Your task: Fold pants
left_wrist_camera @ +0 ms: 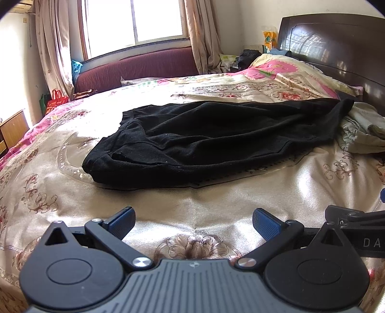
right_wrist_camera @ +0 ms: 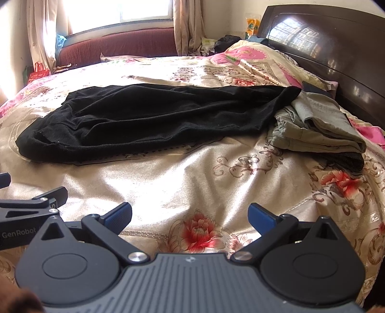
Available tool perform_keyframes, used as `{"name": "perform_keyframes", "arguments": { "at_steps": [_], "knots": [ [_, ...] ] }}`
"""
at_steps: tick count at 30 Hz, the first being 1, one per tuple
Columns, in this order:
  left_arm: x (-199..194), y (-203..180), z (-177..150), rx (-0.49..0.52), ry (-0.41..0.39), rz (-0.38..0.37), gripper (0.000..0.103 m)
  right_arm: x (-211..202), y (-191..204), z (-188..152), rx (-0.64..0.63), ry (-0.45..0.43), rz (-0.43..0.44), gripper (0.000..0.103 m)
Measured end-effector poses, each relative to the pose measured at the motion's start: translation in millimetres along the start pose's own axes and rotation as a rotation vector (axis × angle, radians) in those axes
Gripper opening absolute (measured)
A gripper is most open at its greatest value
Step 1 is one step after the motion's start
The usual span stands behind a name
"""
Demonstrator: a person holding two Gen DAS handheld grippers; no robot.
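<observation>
One pair of black pants (left_wrist_camera: 211, 139) is counted on one bed (left_wrist_camera: 216, 211). Two grippers are seen, the left gripper (left_wrist_camera: 193, 222) and the right gripper (right_wrist_camera: 190, 216), each with two blue-padded fingers spread wide. One folded grey-green garment (right_wrist_camera: 320, 125) is counted beside the pants. One window (left_wrist_camera: 134, 21), one dark headboard (left_wrist_camera: 336, 48) and one red bag (left_wrist_camera: 56, 100) are noted.

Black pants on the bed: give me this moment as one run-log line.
pants: spread on bed, untouched | left gripper: open, empty | right gripper: open, empty | olive pile: right of pants
</observation>
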State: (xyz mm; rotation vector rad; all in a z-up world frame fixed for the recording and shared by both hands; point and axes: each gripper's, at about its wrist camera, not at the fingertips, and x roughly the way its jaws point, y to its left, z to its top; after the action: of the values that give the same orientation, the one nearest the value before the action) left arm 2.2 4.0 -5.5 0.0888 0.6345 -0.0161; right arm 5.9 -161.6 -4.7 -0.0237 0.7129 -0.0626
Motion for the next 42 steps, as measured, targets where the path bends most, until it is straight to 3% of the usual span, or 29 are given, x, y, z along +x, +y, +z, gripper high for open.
{"name": "perform_keyframes", "arguments": {
  "at_steps": [25,29,33,42],
  "knots": [
    [16,9,1,0.014,0.021,0.02,0.103,24,6,7,0.01,0.039,0.058,0.101],
    [17,27,11,-0.023,-0.005,0.035,0.103,30,18,17,-0.051,0.01,0.083,0.101],
    [25,58,24,-0.056,-0.032,0.104,0.103,37,42,33,-0.146,-0.039,0.136,0.101],
    [77,125,49,-0.123,-0.006,0.19,0.103,71,120,59,-0.404,-0.11,0.271,0.101]
  ]
}}
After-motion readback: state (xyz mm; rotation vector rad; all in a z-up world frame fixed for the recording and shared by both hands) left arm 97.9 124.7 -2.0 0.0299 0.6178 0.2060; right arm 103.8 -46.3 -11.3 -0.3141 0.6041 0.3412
